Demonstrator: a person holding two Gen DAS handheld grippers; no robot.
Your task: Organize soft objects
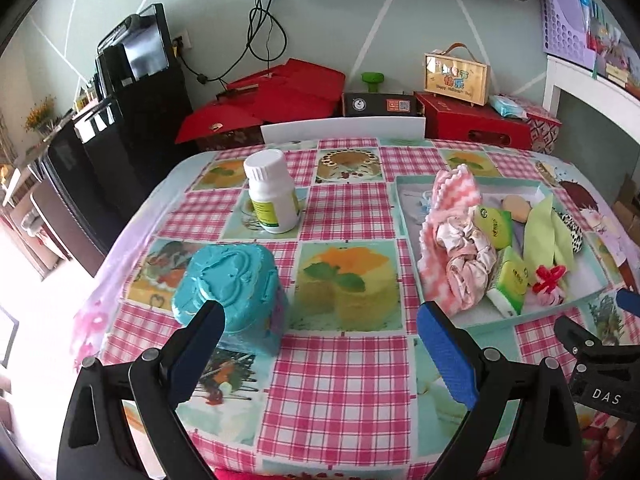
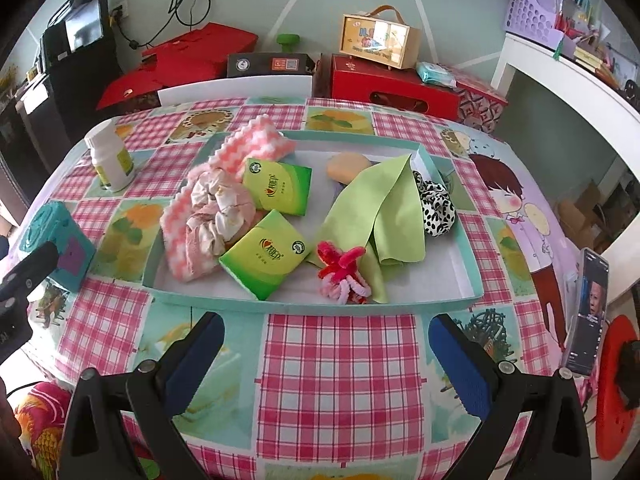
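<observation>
A shallow teal tray (image 2: 320, 305) (image 1: 532, 316) on the checked tablecloth holds the soft things: a pink zigzag cloth (image 2: 252, 145), a pale pink scrunchie (image 2: 218, 212), two green tissue packs (image 2: 265, 258) (image 2: 280, 186), a light green cloth (image 2: 376, 208), a red and pink pipe-cleaner flower (image 2: 340, 268), a black-and-white spotted scrunchie (image 2: 436, 208) and a peach sponge (image 2: 346, 166). My right gripper (image 2: 326, 332) stands open just in front of the tray, with nothing between its fingers. My left gripper (image 1: 320, 324) is open over the cloth to the tray's left, also with nothing in it.
A teal box (image 1: 232, 280) sits by my left gripper's left finger. A white pill bottle (image 1: 272, 192) stands behind it. A phone (image 2: 588, 312) stands upright at the table's right edge. Red boxes (image 1: 280, 96) and a white chair back (image 1: 344, 128) line the far side.
</observation>
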